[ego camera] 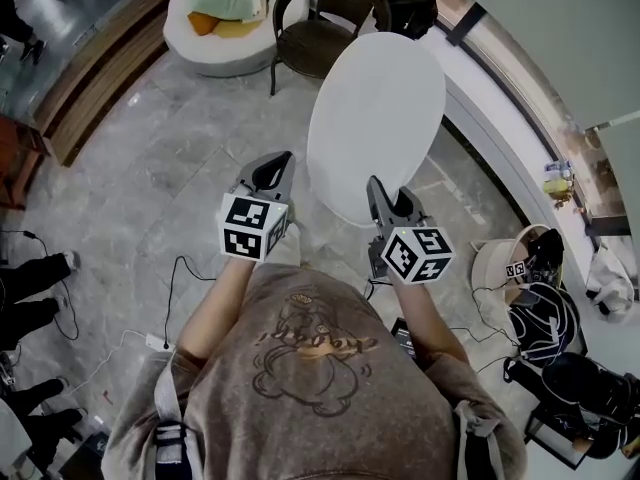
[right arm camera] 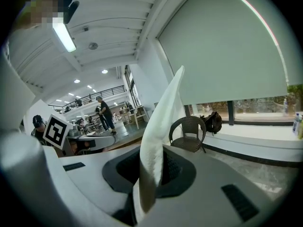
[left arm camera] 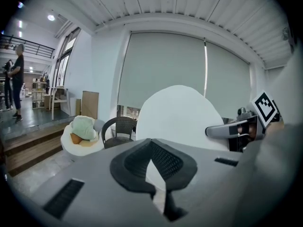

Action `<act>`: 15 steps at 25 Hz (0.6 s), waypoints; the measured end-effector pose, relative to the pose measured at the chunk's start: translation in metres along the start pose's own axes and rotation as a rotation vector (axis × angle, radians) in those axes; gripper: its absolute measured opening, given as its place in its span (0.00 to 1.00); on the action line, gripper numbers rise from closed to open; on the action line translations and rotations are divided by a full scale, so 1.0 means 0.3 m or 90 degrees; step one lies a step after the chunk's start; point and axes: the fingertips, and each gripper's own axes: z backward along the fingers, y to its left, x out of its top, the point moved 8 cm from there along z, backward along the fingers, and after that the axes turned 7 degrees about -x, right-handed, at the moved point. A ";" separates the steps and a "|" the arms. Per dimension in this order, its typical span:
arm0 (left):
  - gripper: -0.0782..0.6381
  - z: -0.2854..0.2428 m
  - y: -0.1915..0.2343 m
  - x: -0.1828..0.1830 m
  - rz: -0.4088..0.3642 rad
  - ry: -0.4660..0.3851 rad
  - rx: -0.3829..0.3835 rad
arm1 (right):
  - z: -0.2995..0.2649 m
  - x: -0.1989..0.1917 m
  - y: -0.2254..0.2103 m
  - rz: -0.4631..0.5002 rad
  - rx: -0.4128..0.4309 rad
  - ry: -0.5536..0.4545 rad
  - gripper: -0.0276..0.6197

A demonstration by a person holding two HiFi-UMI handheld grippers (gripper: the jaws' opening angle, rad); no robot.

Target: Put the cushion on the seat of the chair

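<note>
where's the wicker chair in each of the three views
Head view: the wicker chair is at top centre, just beyond the white cushion.
Left gripper view: left of centre, at the cushion's left edge.
Right gripper view: right of centre, just right of the edge-on cushion.
Shared landmark: the white cushion.

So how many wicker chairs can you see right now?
1. The dark wicker chair stands at the far end of the floor, beyond the white cushion and right beside the round white seat. More may be hidden behind the cushion.
</note>
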 end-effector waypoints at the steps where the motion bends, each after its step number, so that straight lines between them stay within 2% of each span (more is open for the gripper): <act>1: 0.12 -0.019 0.019 0.009 -0.001 0.001 0.000 | -0.024 0.010 -0.006 0.000 0.001 0.001 0.14; 15: 0.12 -0.237 0.270 0.122 0.014 0.026 -0.013 | -0.312 0.146 -0.066 -0.016 -0.014 0.018 0.14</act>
